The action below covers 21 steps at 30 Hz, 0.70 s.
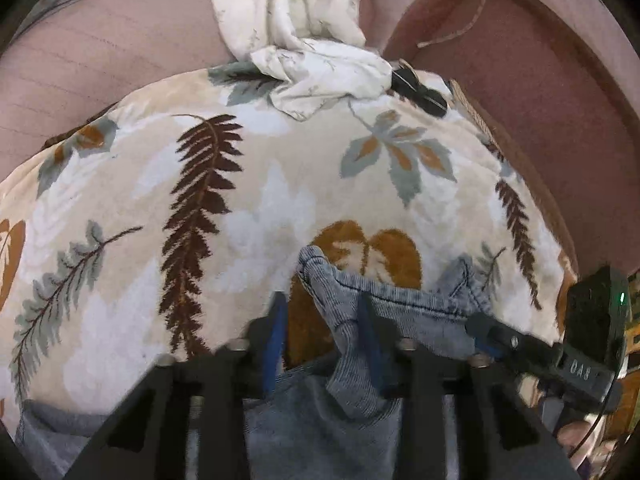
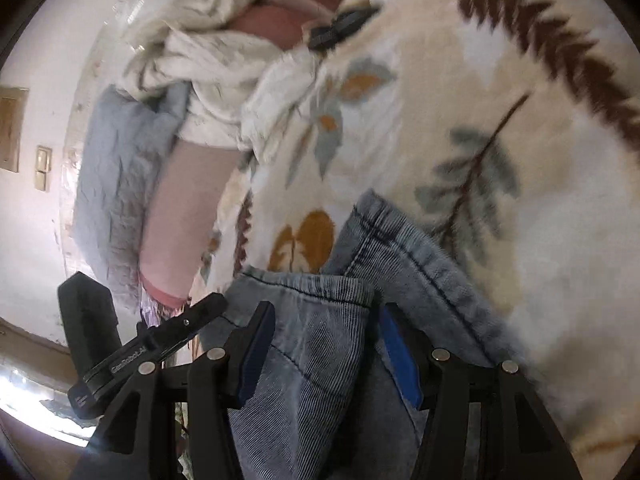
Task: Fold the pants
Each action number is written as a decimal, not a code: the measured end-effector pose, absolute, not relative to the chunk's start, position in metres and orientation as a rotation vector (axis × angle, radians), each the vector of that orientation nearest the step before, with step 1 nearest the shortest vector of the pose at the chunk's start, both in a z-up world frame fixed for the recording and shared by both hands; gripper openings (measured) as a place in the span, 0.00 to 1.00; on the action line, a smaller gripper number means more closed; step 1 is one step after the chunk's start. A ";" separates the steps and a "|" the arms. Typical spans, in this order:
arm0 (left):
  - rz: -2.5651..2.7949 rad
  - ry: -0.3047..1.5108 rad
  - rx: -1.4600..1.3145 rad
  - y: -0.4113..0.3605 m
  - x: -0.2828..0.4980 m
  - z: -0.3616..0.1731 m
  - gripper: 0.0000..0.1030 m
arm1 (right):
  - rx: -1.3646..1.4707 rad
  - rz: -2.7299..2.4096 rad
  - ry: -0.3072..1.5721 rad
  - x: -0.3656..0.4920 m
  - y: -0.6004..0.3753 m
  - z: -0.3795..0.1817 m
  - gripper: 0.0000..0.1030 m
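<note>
Light blue jeans [image 1: 400, 312] lie bunched at the near edge of a leaf-print blanket [image 1: 280, 200]. My left gripper [image 1: 322, 320] points down at a stitched hem. The denim rests against the right finger, and a gap shows beside the left blue pad [image 1: 276, 340], so the jaws stand open. In the right wrist view the jeans [image 2: 420, 264] show two hemmed ends. My right gripper [image 2: 326, 340] is open wide, with a fold of denim lying loosely between its blue pads [image 2: 400, 356]. Each gripper's black body shows at the edge of the other's view.
A crumpled white cloth [image 1: 300, 20] [image 2: 200, 60] and a black clip-like object [image 1: 420, 92] sit at the blanket's far edge. Pink upholstery [image 1: 100, 60] surrounds the blanket. A blue-grey quilt [image 2: 120, 168] hangs at the left by a white wall with a switch [image 2: 42, 168].
</note>
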<state>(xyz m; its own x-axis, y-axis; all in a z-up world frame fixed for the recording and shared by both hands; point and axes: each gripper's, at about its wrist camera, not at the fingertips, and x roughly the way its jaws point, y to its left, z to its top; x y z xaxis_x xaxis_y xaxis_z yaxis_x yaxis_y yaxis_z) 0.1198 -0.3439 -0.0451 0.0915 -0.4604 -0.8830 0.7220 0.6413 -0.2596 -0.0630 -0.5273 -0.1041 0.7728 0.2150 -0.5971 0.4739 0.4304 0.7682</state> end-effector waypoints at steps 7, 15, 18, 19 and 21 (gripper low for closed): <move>-0.912 1.132 0.302 -0.344 0.111 -0.042 0.11 | 1.124 -0.182 0.718 -0.053 -0.530 -0.115 0.12; -1.001 1.037 0.314 -0.365 0.084 -0.014 0.12 | 1.065 -0.204 0.527 -0.119 -0.527 -0.060 0.12; -1.034 1.002 0.309 -0.380 0.068 -0.010 0.15 | 1.049 -0.244 0.485 -0.153 -0.526 -0.049 0.12; -1.033 1.000 0.320 -0.386 0.062 -0.012 0.16 | 1.050 -0.253 0.475 -0.162 -0.525 -0.048 0.12; -1.022 1.001 0.357 -0.400 0.049 -0.021 0.17 | 1.064 -0.283 0.472 -0.180 -0.521 -0.051 0.12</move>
<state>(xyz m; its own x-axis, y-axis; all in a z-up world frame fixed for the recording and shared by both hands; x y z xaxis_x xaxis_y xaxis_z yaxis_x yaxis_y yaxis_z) 0.0492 -0.3995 -0.0213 0.1493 -0.5417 -0.8272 0.8387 0.5125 -0.1843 -0.1796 -0.5211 -0.0514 0.8657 0.0030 -0.5005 0.4424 0.4632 0.7679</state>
